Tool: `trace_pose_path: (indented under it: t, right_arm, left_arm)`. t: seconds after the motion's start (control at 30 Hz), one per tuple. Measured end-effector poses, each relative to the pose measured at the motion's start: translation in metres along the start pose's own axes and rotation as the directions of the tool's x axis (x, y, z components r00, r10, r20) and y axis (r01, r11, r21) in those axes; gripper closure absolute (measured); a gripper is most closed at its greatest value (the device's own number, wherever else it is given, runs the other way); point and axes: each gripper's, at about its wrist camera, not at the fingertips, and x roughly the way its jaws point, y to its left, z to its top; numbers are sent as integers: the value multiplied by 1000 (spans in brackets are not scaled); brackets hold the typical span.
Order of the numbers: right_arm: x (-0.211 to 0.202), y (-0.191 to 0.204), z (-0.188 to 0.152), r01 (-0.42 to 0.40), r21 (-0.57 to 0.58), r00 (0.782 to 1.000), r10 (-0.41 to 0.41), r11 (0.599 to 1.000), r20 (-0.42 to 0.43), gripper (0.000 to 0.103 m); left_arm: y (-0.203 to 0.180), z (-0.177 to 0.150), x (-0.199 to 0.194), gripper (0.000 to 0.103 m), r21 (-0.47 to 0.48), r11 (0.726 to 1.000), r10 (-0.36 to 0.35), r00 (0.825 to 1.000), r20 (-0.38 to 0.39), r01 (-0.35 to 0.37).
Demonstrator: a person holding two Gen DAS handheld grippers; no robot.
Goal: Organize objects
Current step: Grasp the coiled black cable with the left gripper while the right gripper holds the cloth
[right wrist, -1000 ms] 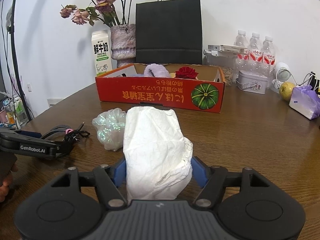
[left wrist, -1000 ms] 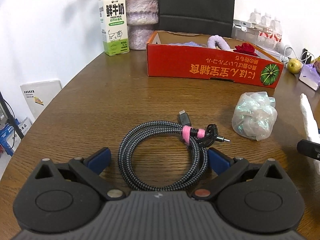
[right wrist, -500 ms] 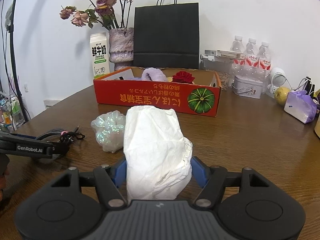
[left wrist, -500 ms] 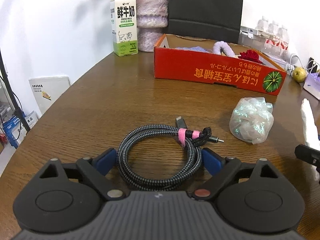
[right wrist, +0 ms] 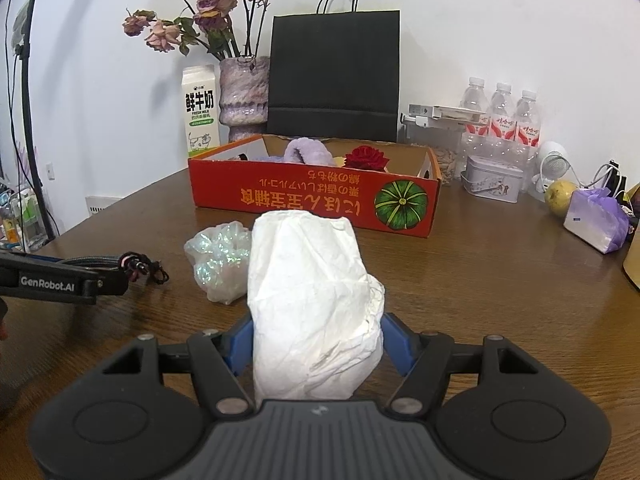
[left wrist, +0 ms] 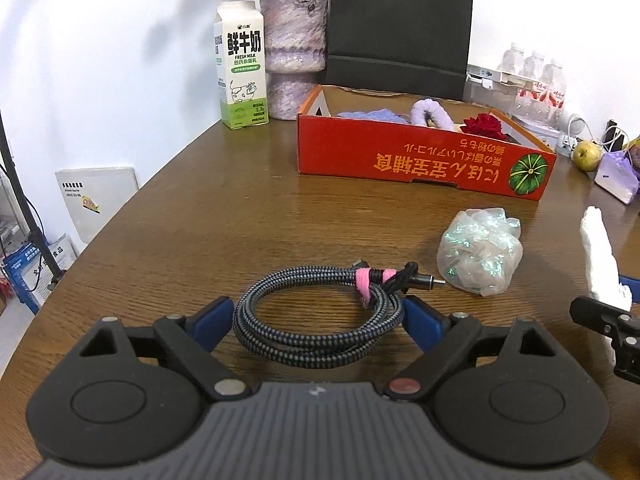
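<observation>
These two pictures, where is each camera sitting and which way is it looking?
Left wrist view: sits on the left claw, looking forward and down at the coiled cable lying between its blue fingers.
Right wrist view: sits on the right claw, which clamps a white tissue pack; the left claw shows at its left edge.
Both share the red box, milk carton and iridescent bag.

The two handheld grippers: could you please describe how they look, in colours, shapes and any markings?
Both match: a ribbed dark grey body, black linkage arms with round discs and silver pivot pins, and blue finger pads. The left gripper shows white "GenRobot.AI" lettering on its side in the right wrist view. The right gripper shows no marking.
</observation>
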Motion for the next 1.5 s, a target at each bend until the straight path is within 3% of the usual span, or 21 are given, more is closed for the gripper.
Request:
trace_pose_path:
  t: [0.27,0.37,0.67,0.73,0.8,1.03,1.5]
  right_arm:
    - [1,-2,-1,0,2,1000,0,1000,-4,38]
    - [2,-2,-2,-1,4,1000,1,1000,-4,38]
    - [3,-1,-3,-4,6,1000,4,1000,-11,38]
    - [3,-1,-3,-3,6,1000,3,1000,-10,38]
    - [3,0,-3,-3,6,1000,3,1000,-10,38]
    - [1,-1,-2,-1,7,1000,1,1000,-2,38]
    - [-3,4,17,-13,-3,1000,13,1000,24,38]
  left_arm:
    - [-1,-5,15,9,9,1000,-21,998,-64,21]
    - [-2,-6,17,0,15,999,-30,997,-76,32]
    - [-2,-8,19,1,23,1000,-12,997,-74,13]
    - [-1,-8,15,10,20,1000,-12,998,-58,13]
    - [1,-8,12,11,6,1000,-27,998,-55,28]
    - [-5,-5,0,12,38,999,-4,1000,-19,5]
    - [-15,26,-18,12,38,999,-39,998,55,37]
